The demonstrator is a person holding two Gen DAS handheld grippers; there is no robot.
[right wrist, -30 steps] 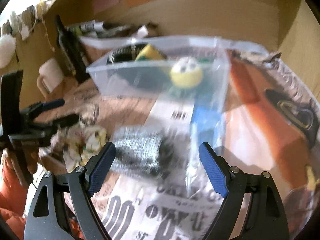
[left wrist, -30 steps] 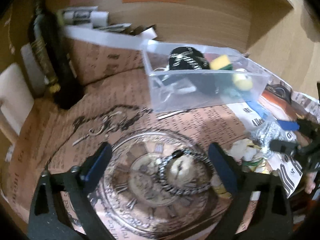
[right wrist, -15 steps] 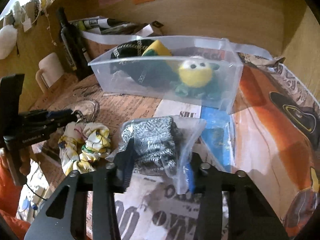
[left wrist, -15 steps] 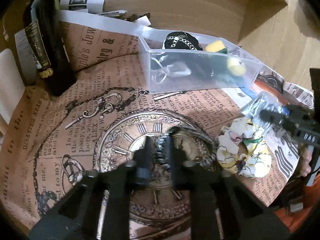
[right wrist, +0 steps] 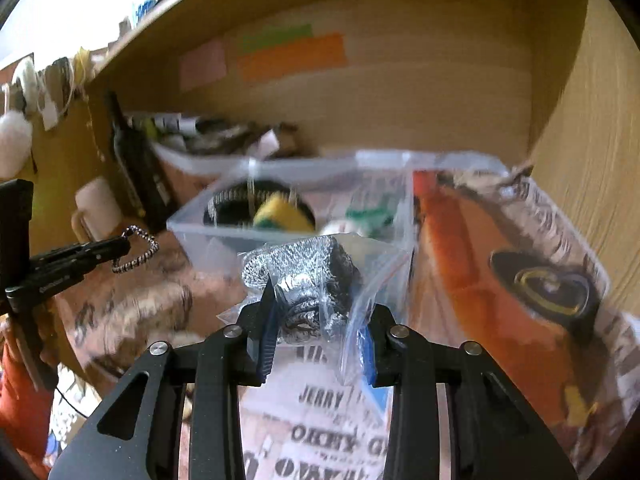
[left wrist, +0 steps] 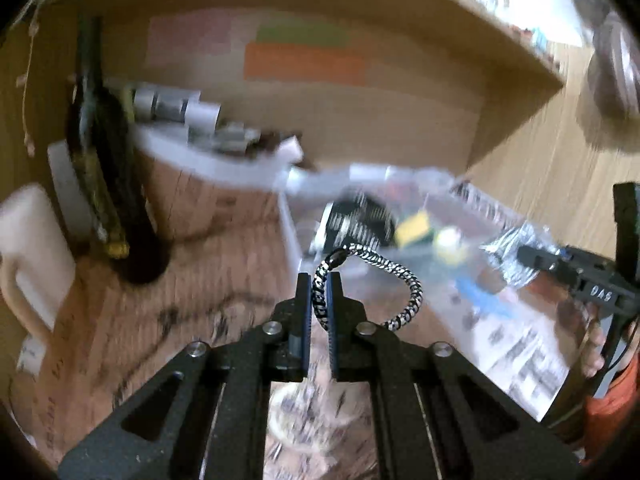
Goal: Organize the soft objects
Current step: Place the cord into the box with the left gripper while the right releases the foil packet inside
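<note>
Both loads headed for the bin.
Left hand-held gripper pinched a cord; right hand-held gripper clamped a bag, both lifted clear for dropping in.

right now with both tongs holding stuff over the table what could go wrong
1. The left tongs pinch only a short stretch of the braided band; its free loop could snag the clear bin rim.
2. The right tongs grip the slippery bagged scrubber, which might slide out.
3. Both loads near the bin together, so the tongs could collide.
</note>
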